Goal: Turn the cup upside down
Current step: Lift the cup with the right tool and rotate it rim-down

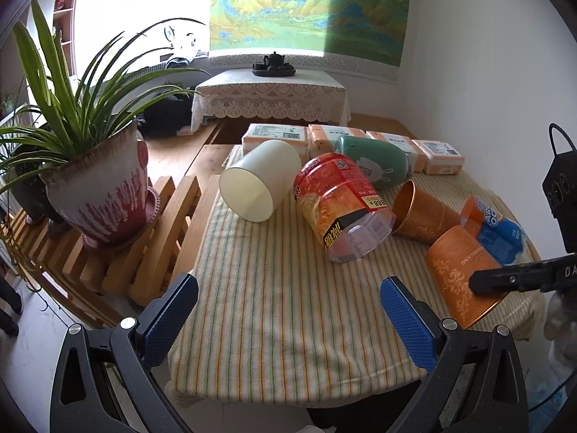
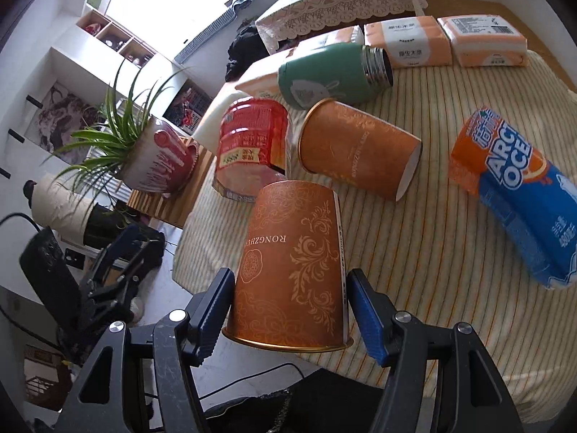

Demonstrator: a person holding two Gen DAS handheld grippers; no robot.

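An orange patterned paper cup (image 2: pixel 292 270) sits between my right gripper's (image 2: pixel 288 310) fingers, mouth toward the camera, base pointing away. The fingers press its sides near the rim. In the left wrist view the same cup (image 1: pixel 458 274) is tilted at the table's right edge with a black finger (image 1: pixel 505 278) across it. My left gripper (image 1: pixel 288 317) is open and empty above the striped cloth's (image 1: pixel 274 288) near side. A second orange cup (image 2: pixel 357 151) lies on its side behind the first; it also shows in the left wrist view (image 1: pixel 422 216).
On the cloth lie a red noodle tub (image 1: pixel 339 202), a white cup (image 1: pixel 256 180), a green flask (image 1: pixel 375 158) and a blue-orange bottle (image 2: pixel 515 195). Tissue packs (image 1: pixel 313 137) line the far edge. A potted plant (image 1: pixel 97 187) stands on a wooden rack at left.
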